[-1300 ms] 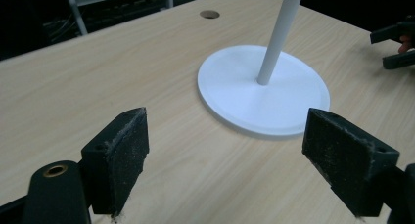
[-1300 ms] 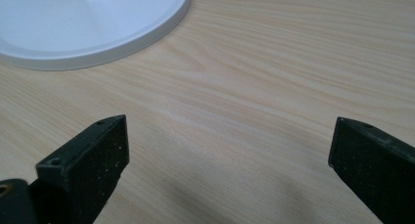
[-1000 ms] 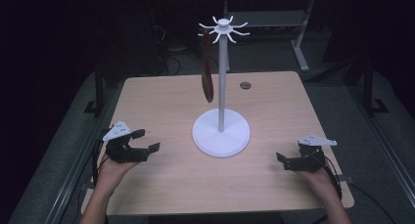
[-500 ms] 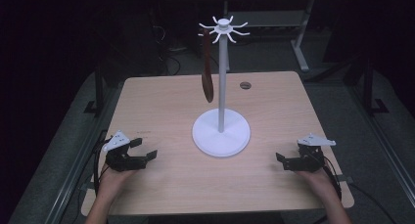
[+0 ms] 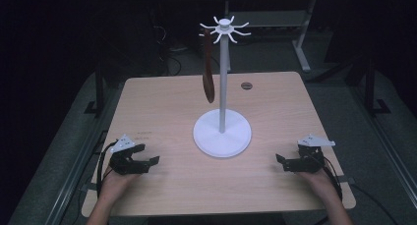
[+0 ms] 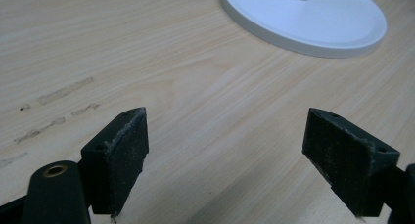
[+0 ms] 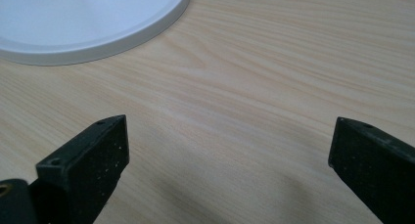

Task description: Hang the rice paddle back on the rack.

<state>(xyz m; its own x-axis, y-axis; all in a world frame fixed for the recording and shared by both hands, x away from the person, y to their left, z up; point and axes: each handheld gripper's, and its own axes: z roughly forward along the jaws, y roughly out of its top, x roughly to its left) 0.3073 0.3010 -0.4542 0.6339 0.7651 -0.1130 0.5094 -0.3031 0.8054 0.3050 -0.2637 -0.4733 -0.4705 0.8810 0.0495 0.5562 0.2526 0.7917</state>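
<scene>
Since a sec ago our left claw (image 5: 147, 162) pulled back toward the near edge of the light wooden desk (image 5: 275, 107); right claw (image 5: 281, 162) stayed put. Both gape wide w/ nothing held, resting low on the desk either side of the white round-based hook stand (image 5: 222, 134). Brown leather strap (image 5: 208, 68) hangs from a top hook.
</scene>
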